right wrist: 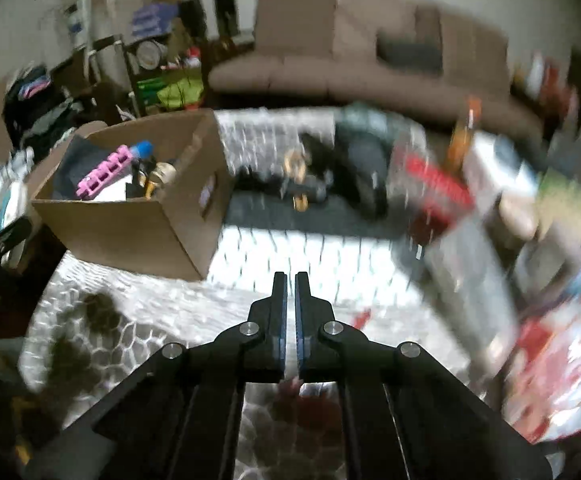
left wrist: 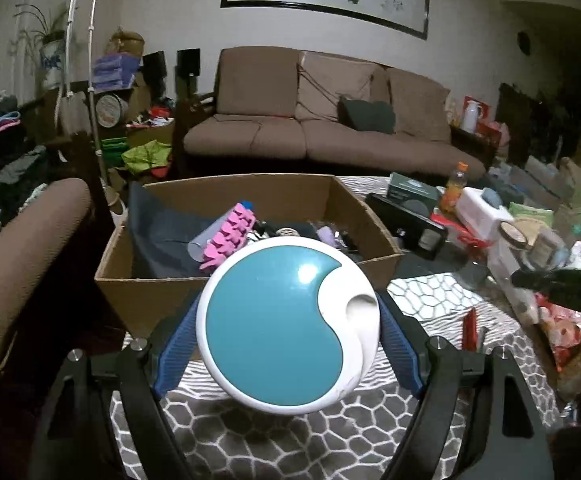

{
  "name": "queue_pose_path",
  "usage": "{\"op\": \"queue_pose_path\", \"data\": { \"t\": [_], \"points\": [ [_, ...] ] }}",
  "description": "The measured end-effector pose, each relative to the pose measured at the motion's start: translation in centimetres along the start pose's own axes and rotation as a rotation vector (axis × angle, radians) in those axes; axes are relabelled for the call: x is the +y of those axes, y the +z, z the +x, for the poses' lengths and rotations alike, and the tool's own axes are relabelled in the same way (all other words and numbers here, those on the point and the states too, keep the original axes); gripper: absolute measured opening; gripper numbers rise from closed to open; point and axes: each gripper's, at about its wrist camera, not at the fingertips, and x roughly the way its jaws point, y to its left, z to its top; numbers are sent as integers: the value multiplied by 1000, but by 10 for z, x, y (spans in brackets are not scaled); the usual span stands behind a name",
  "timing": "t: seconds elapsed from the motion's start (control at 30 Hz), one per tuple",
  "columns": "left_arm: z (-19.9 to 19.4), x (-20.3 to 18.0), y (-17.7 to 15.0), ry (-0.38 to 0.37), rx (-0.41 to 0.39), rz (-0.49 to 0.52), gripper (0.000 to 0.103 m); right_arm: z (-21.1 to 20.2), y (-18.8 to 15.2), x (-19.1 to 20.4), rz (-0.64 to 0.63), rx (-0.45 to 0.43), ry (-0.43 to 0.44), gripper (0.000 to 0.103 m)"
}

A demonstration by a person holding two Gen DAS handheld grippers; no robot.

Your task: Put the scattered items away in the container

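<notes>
teal-white round case (left wrist: 286, 324) clamped in left gripper (left wrist: 288, 344), no legible label

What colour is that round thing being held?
Teal with a white rim, the round container; clearest in the left wrist view.

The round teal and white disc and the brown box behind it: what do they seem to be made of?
The round teal and white disc, held by the left gripper, looks like smooth, glossy hard plastic: it mirrors a bright light spot. The open box looks like matte brown cardboard, with thin, plain cut edges.
</notes>
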Motion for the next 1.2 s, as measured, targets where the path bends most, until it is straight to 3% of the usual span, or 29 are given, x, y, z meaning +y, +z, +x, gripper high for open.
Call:
{"op": "queue_pose_path", "data": {
  "t": [0.1,0.2,0.27,0.3,0.4,0.43,0.6,0.73,0.87,0.97,1.03,1.2],
  "points": [
    [2,-9,-4,-26,-2,25,82,25,-15,-20,41,158,85,50],
    [8,-19,-7,-54,15,41,82,46,-40,-35,150,275,122,52],
    [11,-26,-9,-71,15,56,82,58,-58,-47,221,338,128,63],
    [14,-28,-10,-72,21,59,82,60,-63,-53,245,355,119,70],
    [22,-35,-11,-111,50,52,82,58,-83,-70,308,379,63,72],
    [24,-38,-11,-119,51,55,82,56,-90,-75,334,394,71,77],
    [28,-50,-9,-163,65,56,82,49,-127,-93,529,475,250,83],
    [26,-55,-11,-185,64,74,82,71,-129,-103,601,533,216,83],
    [29,-50,-12,-174,72,67,82,88,-111,-117,719,486,180,85],
    [32,-45,-13,-165,84,58,82,98,-84,-114,693,441,111,85],
    [33,-44,-14,-161,87,62,82,110,-65,-103,621,429,45,96],
    [37,-40,-15,-151,97,68,82,144,-37,-65,433,460,-119,103]
  ]
}}
